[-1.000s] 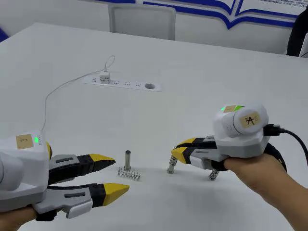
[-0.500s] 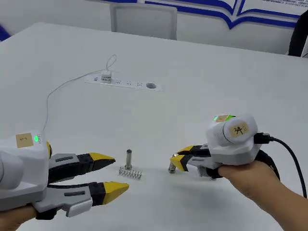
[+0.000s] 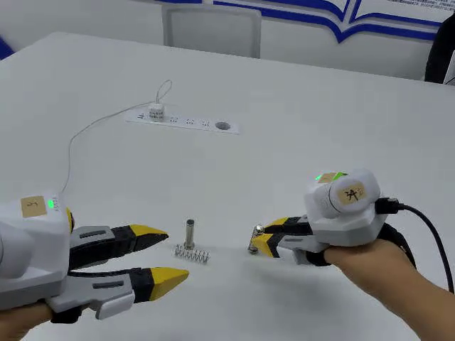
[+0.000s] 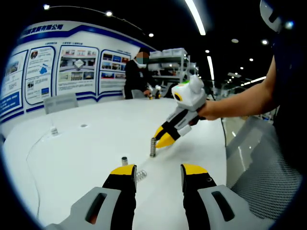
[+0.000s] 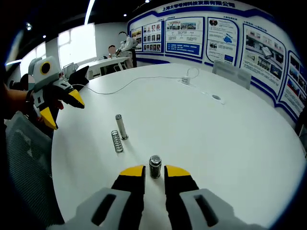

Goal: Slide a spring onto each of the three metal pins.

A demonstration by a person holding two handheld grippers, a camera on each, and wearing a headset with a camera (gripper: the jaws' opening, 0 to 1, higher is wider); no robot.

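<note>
The left gripper (image 3: 158,254) is hovering to the near left of the bare pin (image 3: 189,233), its jaws standing wide apart and gripping nothing. That looks like a ready pose for the next pickup. The loose spring (image 3: 192,253) is lying flat on the table (image 3: 284,142) just beside the bare pin's foot, on the person's side. It is lying right in the open gripper's line, which is probably why the gripper is aiming there.

Off to the bare pin's right, the sprung pin (image 3: 254,240) is standing upright with a coil round it. The right gripper (image 3: 265,236) is sitting low at it, jaws drawn in to a narrow gap. In the right gripper view the pin is sitting right at the mouth of that gap, but I cannot tell whether the pads are pinching it or merely flanking it. It may be steadying the pin or seating the coil.

The right gripper's tips are covering the sprung pin's foot. Further right of the bare pin, its bulky body is screening the table, so I cannot place the third pin.
</note>
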